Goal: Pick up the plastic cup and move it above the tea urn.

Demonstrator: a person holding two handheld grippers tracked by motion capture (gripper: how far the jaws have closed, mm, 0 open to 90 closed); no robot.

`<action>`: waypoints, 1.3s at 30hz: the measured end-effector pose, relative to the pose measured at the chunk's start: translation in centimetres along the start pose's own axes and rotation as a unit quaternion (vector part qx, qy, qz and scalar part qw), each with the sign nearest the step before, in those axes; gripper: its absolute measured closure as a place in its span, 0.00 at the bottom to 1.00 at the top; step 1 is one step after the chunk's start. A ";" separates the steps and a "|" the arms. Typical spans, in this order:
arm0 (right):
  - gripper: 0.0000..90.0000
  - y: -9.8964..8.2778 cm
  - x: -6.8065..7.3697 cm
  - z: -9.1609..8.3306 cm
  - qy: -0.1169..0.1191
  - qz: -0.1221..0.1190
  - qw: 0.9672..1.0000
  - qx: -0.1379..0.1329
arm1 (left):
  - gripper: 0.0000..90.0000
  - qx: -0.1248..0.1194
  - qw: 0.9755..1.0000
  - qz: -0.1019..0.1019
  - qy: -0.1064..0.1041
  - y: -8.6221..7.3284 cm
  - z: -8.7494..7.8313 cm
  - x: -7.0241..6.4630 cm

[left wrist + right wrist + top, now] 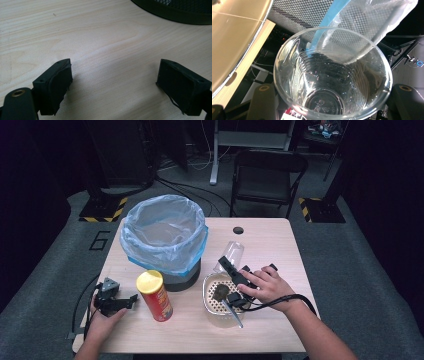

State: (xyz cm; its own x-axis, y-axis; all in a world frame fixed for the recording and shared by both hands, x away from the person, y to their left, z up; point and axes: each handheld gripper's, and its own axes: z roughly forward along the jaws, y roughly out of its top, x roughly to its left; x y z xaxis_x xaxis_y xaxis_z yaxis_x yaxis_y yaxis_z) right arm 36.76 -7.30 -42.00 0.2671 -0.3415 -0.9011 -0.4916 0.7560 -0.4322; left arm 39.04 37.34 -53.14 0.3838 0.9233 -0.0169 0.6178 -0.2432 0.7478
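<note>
The right gripper (227, 261) holds a clear plastic cup (231, 255) between its two jaws, which press on the cup's sides at roughly half their spread. In the right gripper view the cup (332, 75) sits squarely between the jaws with its open mouth toward the camera, drops of water clinging to its ribbed inner wall. Beyond the cup's far end stands a black mesh waste bin (167, 240) lined with a clear bag that has a blue rim band. Just below the right hand (265, 285) lies a pale perforated basket (212, 302) with a dark scrap and a metal utensil in it.

The left gripper (131, 299) rests low over the wooden table (270, 245), its jaws spread wide with nothing between them; in the left gripper view bare tabletop lies between the two black pads (60, 82). Just beyond its jaw tips stands a red crisp tube with a yellow lid (154, 295), near but apart from them. The bin's base (175, 11) lies ahead of this gripper.
</note>
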 end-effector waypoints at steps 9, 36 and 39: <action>0.40 0.0 -0.2 0.0 0.001 -0.007 1.000 -0.006 | 0.14 -0.001 1.000 0.001 0.001 0.0 0.0 0.0; 0.39 -1.0 -1.8 -0.6 -0.012 0.371 0.928 0.035 | 0.14 0.000 1.000 -0.001 0.000 0.0 0.0 0.0; 0.39 -1.5 -2.3 -0.7 -0.006 0.441 0.897 0.032 | 0.14 -0.001 1.000 -0.001 0.000 0.0 0.0 0.0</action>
State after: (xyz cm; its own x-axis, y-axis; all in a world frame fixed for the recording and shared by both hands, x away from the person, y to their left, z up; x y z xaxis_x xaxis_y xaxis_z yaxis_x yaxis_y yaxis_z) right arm 36.28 -8.02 -39.31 -0.1932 0.4099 -0.8914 -0.4679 0.7601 0.4509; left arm 39.04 37.33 -53.14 0.3832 0.9235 -0.0178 0.6175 -0.2418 0.7485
